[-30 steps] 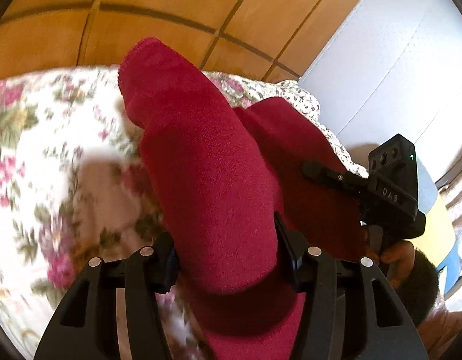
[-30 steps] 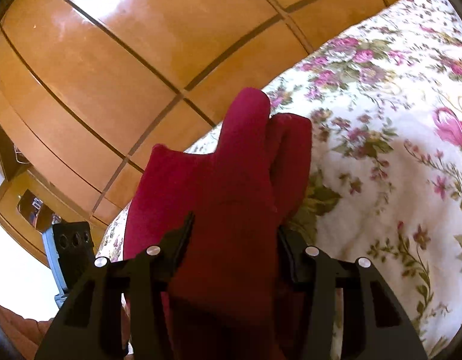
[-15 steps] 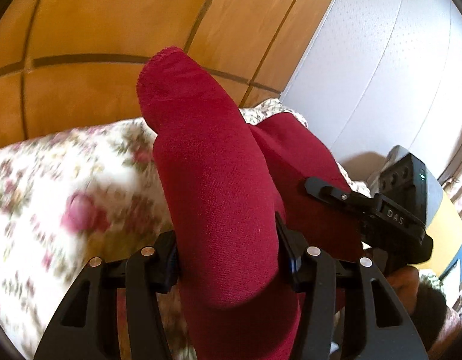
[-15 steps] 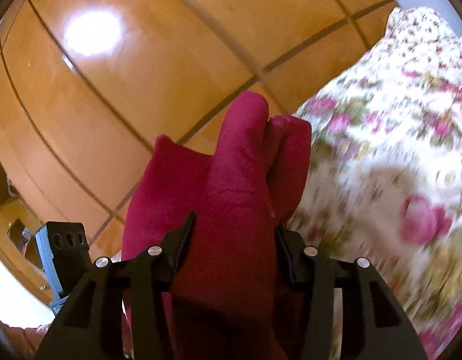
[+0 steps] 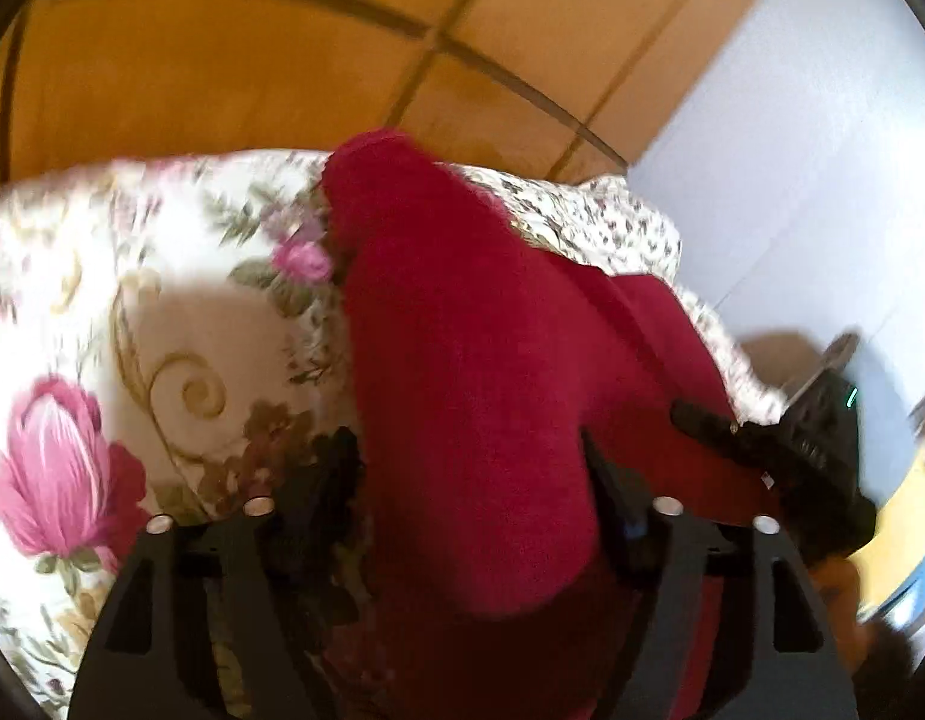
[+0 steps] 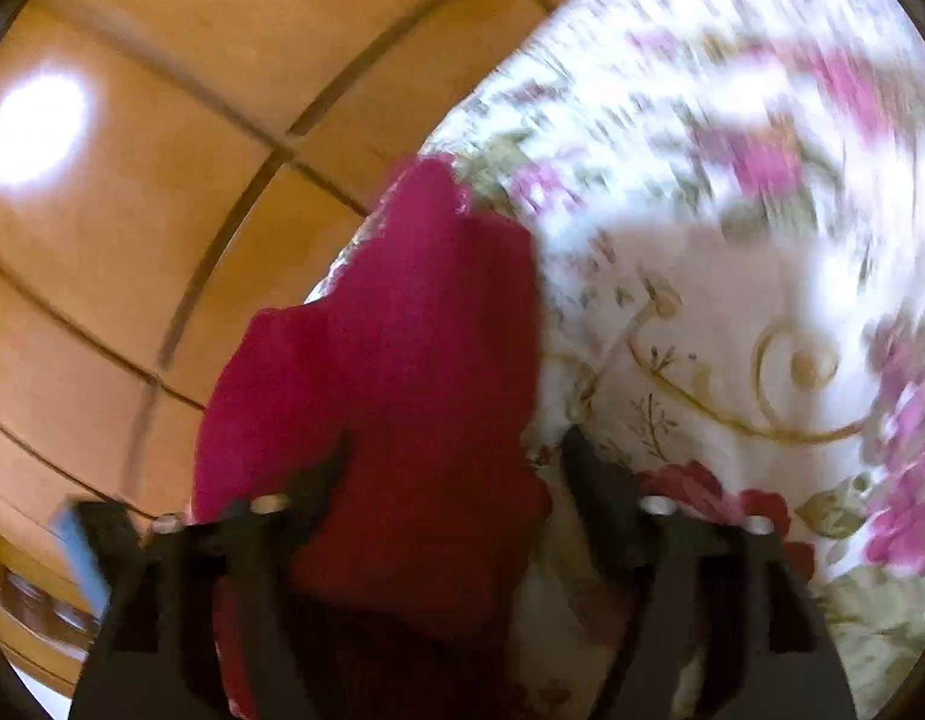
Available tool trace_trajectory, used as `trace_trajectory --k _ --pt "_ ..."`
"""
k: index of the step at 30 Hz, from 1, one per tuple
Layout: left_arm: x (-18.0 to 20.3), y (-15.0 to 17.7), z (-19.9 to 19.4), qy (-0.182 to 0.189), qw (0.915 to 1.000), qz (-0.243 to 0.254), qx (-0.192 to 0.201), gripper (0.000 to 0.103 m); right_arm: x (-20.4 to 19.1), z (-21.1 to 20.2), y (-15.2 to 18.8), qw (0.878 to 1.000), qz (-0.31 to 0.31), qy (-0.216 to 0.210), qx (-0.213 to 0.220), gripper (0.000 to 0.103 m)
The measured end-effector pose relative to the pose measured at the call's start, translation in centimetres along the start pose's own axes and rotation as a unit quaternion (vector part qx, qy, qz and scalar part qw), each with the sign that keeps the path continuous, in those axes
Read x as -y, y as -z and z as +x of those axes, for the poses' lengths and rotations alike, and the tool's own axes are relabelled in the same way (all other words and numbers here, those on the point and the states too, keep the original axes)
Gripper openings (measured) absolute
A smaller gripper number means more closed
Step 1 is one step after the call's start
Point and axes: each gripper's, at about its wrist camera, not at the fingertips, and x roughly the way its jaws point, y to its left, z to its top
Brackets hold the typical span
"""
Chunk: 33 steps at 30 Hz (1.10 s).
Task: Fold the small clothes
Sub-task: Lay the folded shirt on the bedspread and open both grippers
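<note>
A dark red knitted garment (image 5: 462, 360) lies bunched between the fingers of my left gripper (image 5: 465, 462), whose jaws are opening; the left finger (image 5: 342, 468) stands just off the cloth. In the right wrist view the same red garment (image 6: 414, 330) sits between the fingers of my right gripper (image 6: 456, 453), also opening, with a clear gap beside the right finger (image 6: 582, 462). The cloth sags onto the floral bedspread (image 5: 162, 330). The right gripper's body (image 5: 780, 456) shows at the garment's right edge in the left wrist view.
The floral bedspread (image 6: 732, 300) spreads to the right in the right wrist view. Orange wooden panelling (image 5: 222, 60) (image 6: 162, 210) rises behind the bed. A pale wall (image 5: 792, 150) stands at the right. A person's hand (image 5: 834, 588) holds the right gripper.
Both grippers have come down closer to the bedspread. Their jaws, clamped on the red garment before, now stand wider and the cloth has slackened between them.
</note>
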Motion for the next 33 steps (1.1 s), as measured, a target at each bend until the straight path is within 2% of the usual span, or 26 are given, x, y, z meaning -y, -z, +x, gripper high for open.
trace_trajectory --k 2,4,5,6,8,11,13,16,19,21,24,27,30,33 --pt "0.3 0.2 -0.2 -0.009 0.9999 0.009 0.006 0.074 -1.2 -0.2 0.4 0.999 -0.033 0.027 0.004 0.075" --pt "0.5 0.3 -0.5 -0.022 0.9995 0.014 0.017 0.08 -1.8 -0.6 1.0 0.998 -0.051 0.044 0.009 0.091" --pt "0.4 0.5 -0.8 -0.032 0.9992 0.011 0.022 0.087 -1.9 -1.0 1.4 0.997 -0.05 0.051 0.016 0.093" --pt "0.2 0.8 -1.2 -0.04 0.9987 0.003 0.032 0.09 -1.9 -1.5 1.7 0.997 -0.044 0.054 0.024 0.095" --pt "0.5 1.6 -2.6 -0.041 0.9981 -0.006 0.045 0.09 -1.5 -2.8 2.4 0.998 -0.012 0.051 0.04 0.099" --pt "1.2 2.9 -4.3 -0.047 0.9964 -0.003 0.07 0.09 -1.0 -5.2 3.6 0.997 0.034 0.05 0.043 0.1" --pt "1.6 3.9 -5.4 -0.052 0.9955 0.001 0.079 0.09 -1.3 -6.7 4.2 0.997 0.039 0.046 0.046 0.101" --pt "1.5 5.2 -6.7 -0.06 0.9952 -0.004 0.077 0.09 -2.4 -8.8 5.6 0.997 0.016 0.049 0.059 0.101" --pt "1.4 5.8 -7.2 -0.067 0.9948 -0.01 0.076 0.09 -3.6 -9.3 7.0 0.997 -0.024 0.054 0.048 0.101" --pt "1.8 6.1 -7.4 -0.075 0.9944 -0.005 0.074 0.09 -4.1 -8.6 7.8 0.995 -0.054 0.082 0.036 0.101" --pt "2.2 6.6 -7.3 -0.097 0.9933 0.007 0.061 0.09 -2.6 -7.7 7.9 0.984 -0.063 0.167 0.03 0.101" --pt "2.2 6.8 -6.7 -0.117 0.9921 0.01 0.044 0.091 -1.5 -7.7 7.7 0.984 -0.051 0.166 0.038 0.101" --pt "2.3 7.0 -6.8 -0.128 0.9908 0.013 0.042 0.091 -2.9 -7.8 8.5 0.976 -0.092 0.192 0.046 0.101" --pt "2.2 7.4 -7.2 -0.135 0.9898 0.012 0.042 0.095 -3.1 -8.4 9.0 0.981 -0.073 0.175 0.038 0.101"
